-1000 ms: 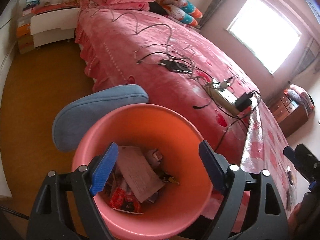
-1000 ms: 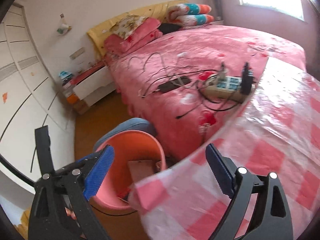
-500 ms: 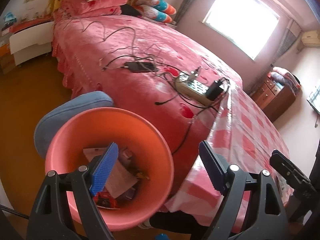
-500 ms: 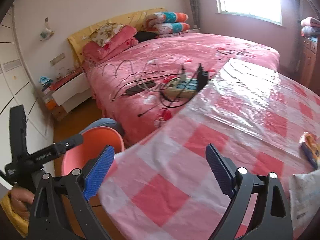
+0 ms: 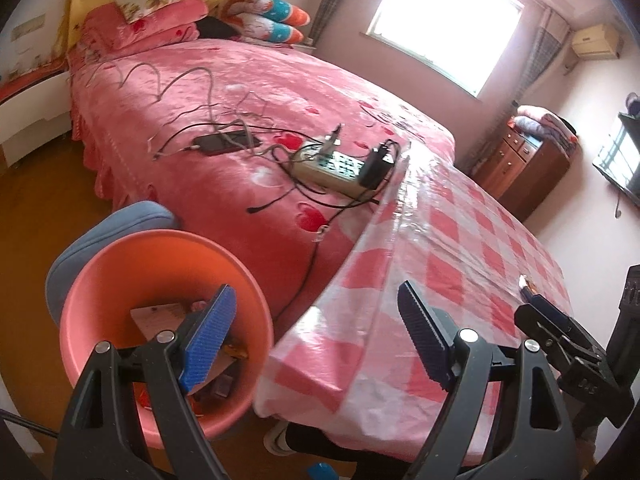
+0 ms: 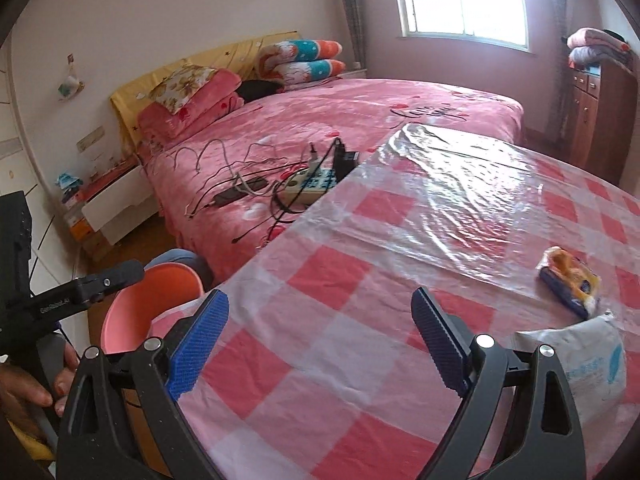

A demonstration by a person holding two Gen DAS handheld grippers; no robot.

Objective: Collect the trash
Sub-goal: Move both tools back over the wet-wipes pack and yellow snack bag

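A pink plastic bin point(image 5: 120, 264) stands on the floor at the table's left corner, with cardboard and wrappers point(image 5: 160, 316) inside; it also shows in the right wrist view point(image 6: 132, 312). My left gripper point(image 5: 316, 340) is open and empty, over the bin's right rim and the table corner. My right gripper point(image 6: 316, 344) is open and empty above the checked tablecloth point(image 6: 360, 280). An orange and blue snack wrapper point(image 6: 570, 280) lies on the table at the right. A white plastic bag point(image 6: 588, 360) lies just right of my right finger.
A pink bed point(image 5: 240, 92) lies behind the table with a power strip point(image 5: 336, 168), a phone point(image 5: 228, 142) and tangled cables. A blue stool point(image 5: 108, 232) stands behind the bin. A wooden dresser point(image 5: 520, 164) is at the far right.
Both grippers have swung right, from over the bin toward the table. The snack wrapper and white bag have come into the right wrist view. Both stay open.
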